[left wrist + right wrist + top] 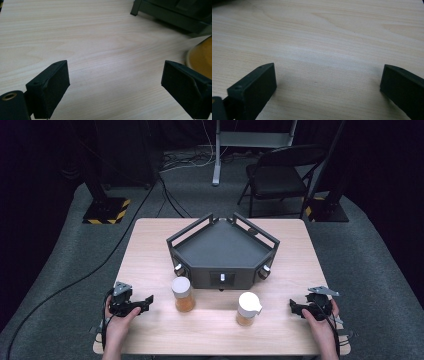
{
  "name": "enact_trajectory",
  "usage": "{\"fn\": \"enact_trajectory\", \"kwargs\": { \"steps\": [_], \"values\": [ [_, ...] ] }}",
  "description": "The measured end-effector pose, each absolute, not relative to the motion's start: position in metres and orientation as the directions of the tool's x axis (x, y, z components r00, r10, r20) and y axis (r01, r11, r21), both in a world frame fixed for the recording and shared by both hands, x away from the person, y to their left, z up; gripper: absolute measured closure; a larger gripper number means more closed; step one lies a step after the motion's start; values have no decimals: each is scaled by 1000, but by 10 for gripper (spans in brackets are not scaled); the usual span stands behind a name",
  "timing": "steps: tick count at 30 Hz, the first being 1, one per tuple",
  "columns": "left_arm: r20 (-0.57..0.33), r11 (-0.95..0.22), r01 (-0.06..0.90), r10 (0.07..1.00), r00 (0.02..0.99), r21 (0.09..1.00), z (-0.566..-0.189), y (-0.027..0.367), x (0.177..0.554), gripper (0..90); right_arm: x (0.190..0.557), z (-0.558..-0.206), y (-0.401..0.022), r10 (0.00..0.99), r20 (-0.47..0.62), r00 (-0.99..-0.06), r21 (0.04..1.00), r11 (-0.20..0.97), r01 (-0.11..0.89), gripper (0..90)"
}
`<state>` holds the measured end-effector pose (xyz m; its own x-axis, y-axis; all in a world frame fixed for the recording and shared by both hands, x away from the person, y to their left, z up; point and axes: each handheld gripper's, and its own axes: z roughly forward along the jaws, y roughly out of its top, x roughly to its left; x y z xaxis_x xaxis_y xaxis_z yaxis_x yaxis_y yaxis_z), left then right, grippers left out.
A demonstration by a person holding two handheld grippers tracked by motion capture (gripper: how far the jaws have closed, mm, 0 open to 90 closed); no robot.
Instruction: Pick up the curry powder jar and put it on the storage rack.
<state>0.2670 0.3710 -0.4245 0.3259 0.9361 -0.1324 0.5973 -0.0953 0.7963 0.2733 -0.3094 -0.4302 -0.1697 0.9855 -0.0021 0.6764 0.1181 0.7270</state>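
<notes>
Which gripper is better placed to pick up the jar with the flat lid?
Left, probably. The left gripper is open beside the flat-lidded jar, its jaws pointing at it. The right gripper is nearer the spouted jar.

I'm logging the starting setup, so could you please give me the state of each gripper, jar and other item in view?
Left gripper: open, holding nothing, low over the table.
Right gripper: open, holding nothing.
Flat-lidded jar: upright, capped, orange contents.
Spout-lidded jar: upright, capped, orange contents.
Dark tray: standing on the table, nothing inside.
Folding chair: unfolded, unoccupied.
</notes>
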Motion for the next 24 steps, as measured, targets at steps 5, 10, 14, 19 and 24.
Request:
{"fn": "enact_trajectory", "kwargs": {
  "steps": [5,10,14,19,24],
  "values": [
    [-126,-112,580,927,354,807,-418,368,264,77,273,-430,-309,985,-2,-170,727,118,676,0],
    [-120,-128,566,918,379,814,-412,364,262,77,273,-430,-309,985,-2,-171,727,119,676,0],
    [-113,-143,558,910,399,817,-407,361,260,77,273,-430,-309,985,-2,-170,727,118,676,0],
    [-107,-162,545,897,429,823,-400,358,258,77,273,-430,-309,985,-2,-170,727,118,676,0],
    [-105,-173,535,887,450,827,-396,355,256,76,273,-430,-309,985,-2,-171,727,119,676,0]
  ]
}}
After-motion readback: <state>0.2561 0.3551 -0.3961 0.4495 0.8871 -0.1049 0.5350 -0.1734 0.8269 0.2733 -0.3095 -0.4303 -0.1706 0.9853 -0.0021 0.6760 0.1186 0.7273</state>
